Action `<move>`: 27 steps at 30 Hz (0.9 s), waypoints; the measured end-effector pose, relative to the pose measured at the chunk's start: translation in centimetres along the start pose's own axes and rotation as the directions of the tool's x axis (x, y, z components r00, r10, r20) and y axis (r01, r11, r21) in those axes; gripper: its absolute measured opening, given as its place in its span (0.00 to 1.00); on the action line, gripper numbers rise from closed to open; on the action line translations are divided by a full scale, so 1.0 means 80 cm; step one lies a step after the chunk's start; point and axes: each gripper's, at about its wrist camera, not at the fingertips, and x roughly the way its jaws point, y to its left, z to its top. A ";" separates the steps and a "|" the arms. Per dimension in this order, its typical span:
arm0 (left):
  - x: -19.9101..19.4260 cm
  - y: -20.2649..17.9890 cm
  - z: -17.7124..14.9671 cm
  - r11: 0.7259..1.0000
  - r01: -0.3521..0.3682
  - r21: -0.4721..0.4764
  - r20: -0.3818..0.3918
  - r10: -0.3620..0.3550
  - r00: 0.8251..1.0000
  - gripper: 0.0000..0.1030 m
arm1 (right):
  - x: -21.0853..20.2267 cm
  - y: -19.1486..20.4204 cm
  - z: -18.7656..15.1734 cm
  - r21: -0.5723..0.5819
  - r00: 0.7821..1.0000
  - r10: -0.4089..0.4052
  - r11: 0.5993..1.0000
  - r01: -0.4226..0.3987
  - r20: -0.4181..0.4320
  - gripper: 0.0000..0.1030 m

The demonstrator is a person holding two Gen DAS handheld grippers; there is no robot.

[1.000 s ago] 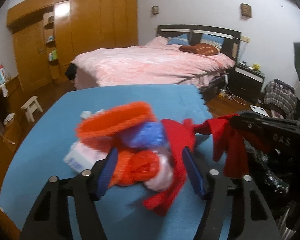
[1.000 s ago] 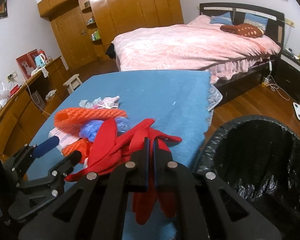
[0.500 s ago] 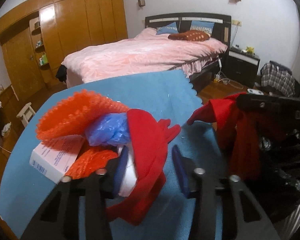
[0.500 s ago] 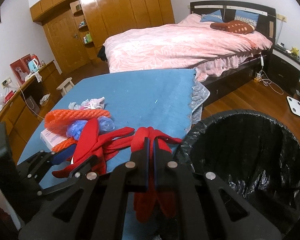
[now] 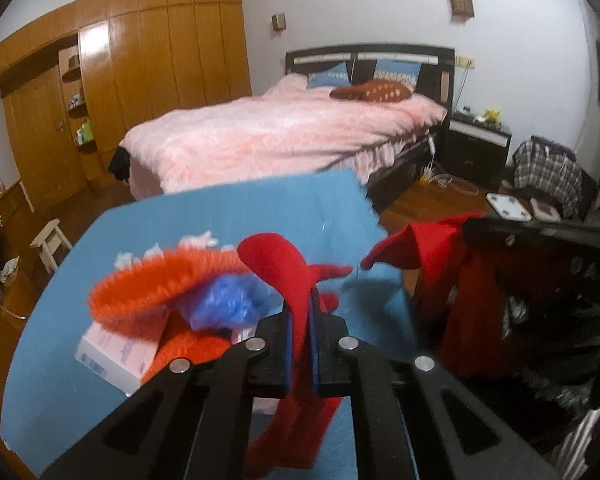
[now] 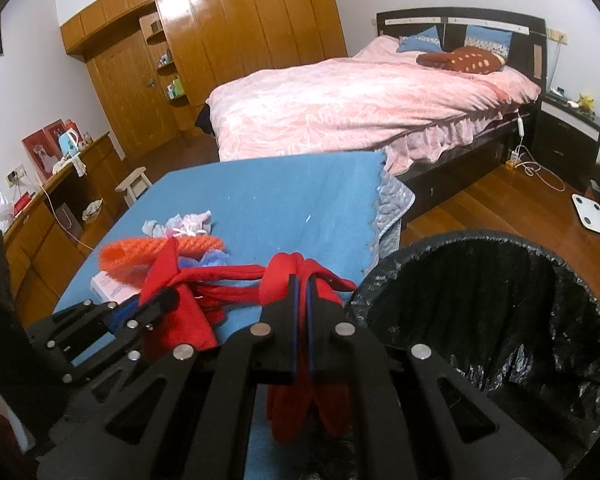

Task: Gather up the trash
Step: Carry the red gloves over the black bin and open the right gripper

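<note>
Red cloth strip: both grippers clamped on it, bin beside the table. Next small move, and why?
Probably carry both ends together toward the black-lined bin. The left gripper and right gripper are each shut on the red cloth strip, which spans between them above the blue table cover. The bin stands open just right of the right gripper, so a short sideways carry should put the strip over it.

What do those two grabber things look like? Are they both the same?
Yes, they look like twins. The left hand-held gripper and the right hand-held gripper are both matte black plastic, with two flat fingers lined in blue padding, cut-out slots in the arms, and round silver bolt heads at the joints. White letters are printed on the right one's side. No cables, hands or sleeves show.
</note>
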 end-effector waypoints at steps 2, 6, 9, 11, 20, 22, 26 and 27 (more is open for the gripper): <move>-0.009 -0.004 0.010 1.000 0.010 -0.004 0.022 -0.010 1.000 0.06 | -0.009 -0.001 0.005 0.001 1.000 0.000 1.000 0.000 0.017 0.03; -0.033 -0.017 0.028 0.999 0.046 -0.011 0.066 -0.045 0.997 0.06 | -0.032 -0.009 0.013 0.008 0.999 -0.010 1.000 0.010 0.049 0.03; -0.045 -0.029 0.036 0.996 0.083 -0.006 0.086 -0.083 0.993 0.06 | -0.051 -0.018 0.019 0.012 0.997 -0.028 1.000 0.027 0.073 0.03; -0.049 -0.037 0.040 0.995 0.103 -0.005 0.095 -0.102 0.990 0.06 | -0.064 -0.025 0.021 0.015 0.995 -0.043 0.999 0.042 0.089 0.03; -0.045 -0.093 0.066 0.972 0.232 0.026 0.106 -0.234 0.966 0.06 | -0.113 -0.083 0.019 0.061 0.978 -0.163 0.986 0.156 0.130 0.03; -0.043 -0.111 0.071 0.964 0.263 0.041 0.110 -0.266 0.958 0.06 | -0.120 -0.097 0.015 0.081 0.973 -0.193 0.980 0.183 0.130 0.03; -0.034 -0.141 0.083 0.945 0.323 0.060 0.099 -0.327 0.940 0.06 | -0.130 -0.129 0.006 0.115 0.959 -0.255 0.964 0.241 0.123 0.03; -0.031 -0.150 0.086 0.938 0.343 0.061 0.095 -0.347 0.933 0.06 | -0.131 -0.135 0.005 0.123 0.957 -0.264 0.960 0.250 0.121 0.03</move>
